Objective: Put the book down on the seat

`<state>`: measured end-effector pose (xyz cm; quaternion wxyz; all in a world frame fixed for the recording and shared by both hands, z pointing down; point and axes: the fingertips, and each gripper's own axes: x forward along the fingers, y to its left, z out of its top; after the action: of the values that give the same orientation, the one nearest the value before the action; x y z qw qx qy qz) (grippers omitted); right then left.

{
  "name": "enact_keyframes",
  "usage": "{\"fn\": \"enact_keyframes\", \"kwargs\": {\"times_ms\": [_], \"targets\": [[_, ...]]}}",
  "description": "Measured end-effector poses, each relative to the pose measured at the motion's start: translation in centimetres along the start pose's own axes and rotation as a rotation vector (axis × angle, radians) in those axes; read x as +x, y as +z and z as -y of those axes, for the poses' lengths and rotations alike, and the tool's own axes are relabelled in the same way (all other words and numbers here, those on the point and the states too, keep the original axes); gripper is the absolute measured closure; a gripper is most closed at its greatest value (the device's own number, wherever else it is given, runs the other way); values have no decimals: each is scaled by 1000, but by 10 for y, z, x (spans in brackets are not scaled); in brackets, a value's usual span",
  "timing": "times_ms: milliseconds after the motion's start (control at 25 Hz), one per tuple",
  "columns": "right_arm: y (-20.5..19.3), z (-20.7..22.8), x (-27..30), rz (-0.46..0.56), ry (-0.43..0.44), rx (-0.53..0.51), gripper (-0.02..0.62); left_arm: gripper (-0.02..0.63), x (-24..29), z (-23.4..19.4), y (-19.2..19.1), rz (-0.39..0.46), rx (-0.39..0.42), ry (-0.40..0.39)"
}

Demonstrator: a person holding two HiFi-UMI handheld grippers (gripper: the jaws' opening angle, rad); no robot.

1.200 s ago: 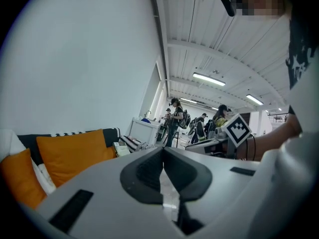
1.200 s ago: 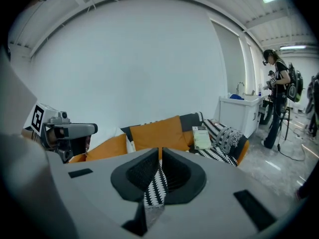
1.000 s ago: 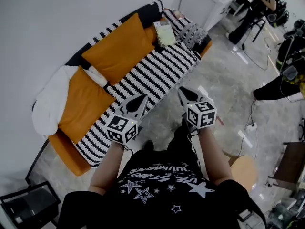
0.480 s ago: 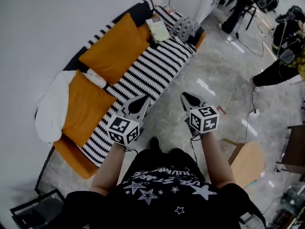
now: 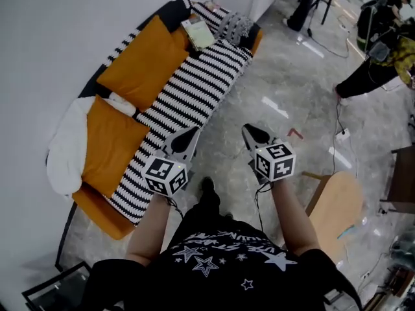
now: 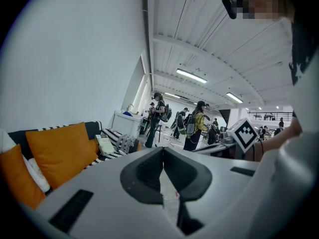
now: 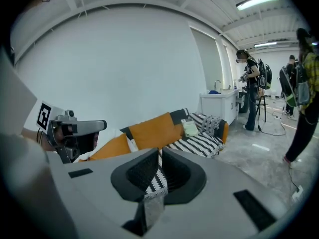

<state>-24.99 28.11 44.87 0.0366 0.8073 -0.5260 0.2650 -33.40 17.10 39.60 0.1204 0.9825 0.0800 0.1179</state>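
Observation:
The book, pale green and white, lies at the far end of the sofa seat, propped partly against the backrest beside an orange cushion. It also shows in the left gripper view as the book and in the right gripper view as the book. My left gripper hangs over the sofa's near edge, shut and empty. My right gripper is over the floor beside it, also shut and empty. Both are far from the book.
A black-and-white striped throw covers the seat. A second orange cushion and a white pillow lie at the near end, a grey patterned cushion at the far end. A wooden stool stands right. People stand beyond.
The sofa and book have slid toward the upper left of the head view. Both grippers stay side by side, shut and empty.

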Motion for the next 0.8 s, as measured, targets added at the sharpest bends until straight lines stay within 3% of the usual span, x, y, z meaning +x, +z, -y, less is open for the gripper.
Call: {"fn": "enact_keyframes", "kwargs": {"times_ms": [360,800], "targets": [[-34,-12,-91,37,-8,-9,555,597,-39,83,-19,6,39,0],[-62,-43,-158,43,41,-81,560,597,-84,148,-25,46,68,37]]}}
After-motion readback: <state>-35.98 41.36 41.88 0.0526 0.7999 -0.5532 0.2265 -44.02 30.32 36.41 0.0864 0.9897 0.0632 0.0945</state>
